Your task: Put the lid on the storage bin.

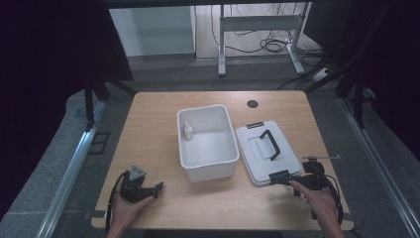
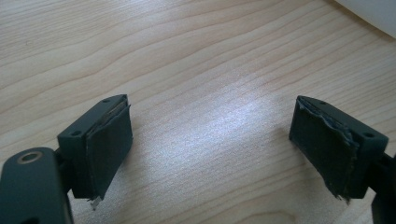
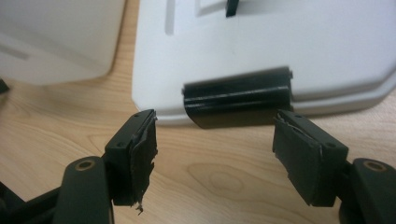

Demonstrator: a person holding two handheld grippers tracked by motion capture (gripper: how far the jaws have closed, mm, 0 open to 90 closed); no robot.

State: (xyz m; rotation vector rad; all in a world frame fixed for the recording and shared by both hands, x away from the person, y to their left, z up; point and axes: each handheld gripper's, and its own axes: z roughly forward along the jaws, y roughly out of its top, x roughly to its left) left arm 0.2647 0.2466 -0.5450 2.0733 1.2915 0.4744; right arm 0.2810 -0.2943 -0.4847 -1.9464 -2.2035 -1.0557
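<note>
Black, the lid's near-edge latch [image 3: 238, 103] is lying crosswise just ahead of the right gripper [image 3: 215, 149], whose jaws are gaping wide toward it, while the left gripper [image 2: 210, 140], equally spread, is idling empty-jawed near the table's [image 1: 148, 114] front-left corner.

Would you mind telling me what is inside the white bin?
The bin holds one small white bottle, standing upright by its far left wall. The rest of the floor looks bare, though the near wall hides a strip behind it.
</note>
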